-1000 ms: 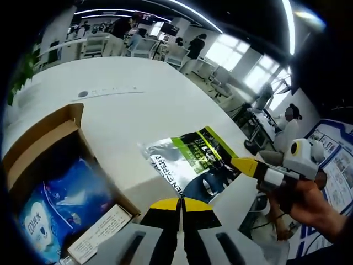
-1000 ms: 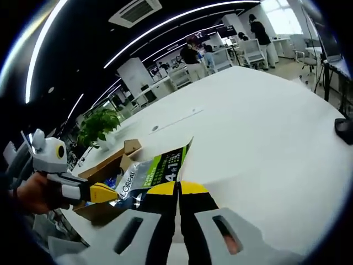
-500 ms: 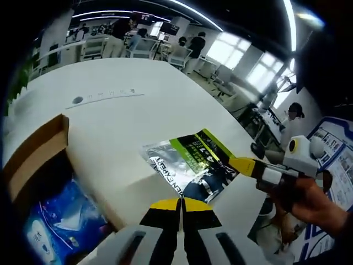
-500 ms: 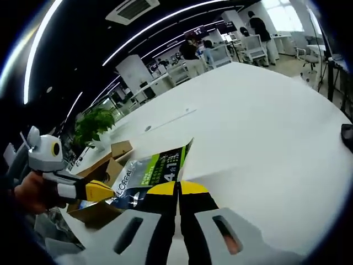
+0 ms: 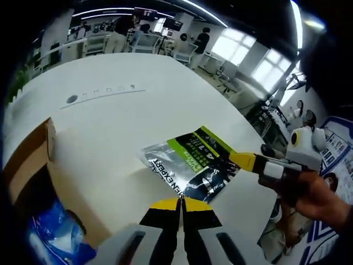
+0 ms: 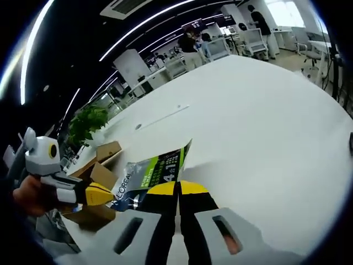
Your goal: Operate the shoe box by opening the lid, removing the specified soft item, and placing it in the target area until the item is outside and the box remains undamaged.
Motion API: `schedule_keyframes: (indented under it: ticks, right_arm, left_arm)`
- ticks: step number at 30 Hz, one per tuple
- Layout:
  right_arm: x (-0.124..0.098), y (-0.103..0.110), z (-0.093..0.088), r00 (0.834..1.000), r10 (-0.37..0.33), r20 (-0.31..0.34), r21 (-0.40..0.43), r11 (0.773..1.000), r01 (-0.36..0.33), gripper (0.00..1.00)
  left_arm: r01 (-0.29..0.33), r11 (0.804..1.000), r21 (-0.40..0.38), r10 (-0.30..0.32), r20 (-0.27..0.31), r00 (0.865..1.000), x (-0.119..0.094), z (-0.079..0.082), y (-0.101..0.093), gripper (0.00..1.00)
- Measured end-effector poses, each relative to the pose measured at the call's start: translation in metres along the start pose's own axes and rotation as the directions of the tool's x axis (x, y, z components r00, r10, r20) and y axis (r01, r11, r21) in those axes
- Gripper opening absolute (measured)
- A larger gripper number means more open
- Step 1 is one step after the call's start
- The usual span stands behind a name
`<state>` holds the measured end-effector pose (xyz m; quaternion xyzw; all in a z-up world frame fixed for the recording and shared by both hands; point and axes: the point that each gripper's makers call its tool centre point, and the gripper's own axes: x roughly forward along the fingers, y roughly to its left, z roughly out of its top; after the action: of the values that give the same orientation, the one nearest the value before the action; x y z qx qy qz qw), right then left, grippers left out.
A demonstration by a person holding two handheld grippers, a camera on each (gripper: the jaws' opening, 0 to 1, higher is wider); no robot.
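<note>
On the table: a broad white table (image 5: 127, 127), smooth and matte, its far edge curving away toward a room of desks, chairs and standing people
Soft item: a flat glossy foil pouch (image 5: 190, 165), silver at one end, lime green across the middle and dark blue at the other, with white lettering; it hangs slightly crumpled just above the tabletop, to the right of the box and well clear of it
Same pouch, right gripper view: pouch (image 6: 157, 171) with its green panel facing the camera, its near edge cut off behind the yellow tips
Right gripper: seen from the left gripper view, the right gripper (image 5: 242, 160) comes in from the right with yellow tips pinching the pouch's green-and-blue edge; a hand (image 5: 311, 193) grips its white handle; in its own view the jaws (image 6: 178, 190) lie pressed together over the pouch
Left gripper: left gripper (image 5: 180, 205) with yellow-tipped jaws pressed together, nothing between them; in the right gripper view it (image 6: 102, 194) sits at the left, its yellow tip close to the pouch's silver end, contact hard to make out
Shoe box: a plain brown cardboard shoe box (image 5: 33, 165), matte, open, one flap standing up at the far left; its near part runs out of view
Inside the box: a soft blue plastic pack (image 5: 52, 237), wrinkled, mostly cut off by the edge of view
Box, right gripper view: box (image 6: 102, 165) small and partly hidden behind the left gripper, contents not readable
</note>
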<state>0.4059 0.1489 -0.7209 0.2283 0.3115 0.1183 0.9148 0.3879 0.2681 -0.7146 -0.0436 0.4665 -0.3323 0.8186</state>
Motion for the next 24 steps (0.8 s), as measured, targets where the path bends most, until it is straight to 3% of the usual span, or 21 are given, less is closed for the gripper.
schedule_keyframes:
  ticks: [14, 24]
  right_arm:
    - [0.021, -0.024, -0.016, 0.997, -0.007, -0.080, 0.003, 1.000, 0.008, 0.00]
    - [0.026, -0.031, -0.019, 0.996, -0.016, -0.091, 0.009, 1.000, 0.017, 0.00]
  left_arm:
    - [-0.044, 0.999, 0.013, 0.045, -0.076, 0.996, 0.032, -0.008, 0.010, 0.01]
    - [-0.077, 0.997, 0.008, 0.077, -0.116, 0.990, 0.045, -0.016, 0.020, 0.02]
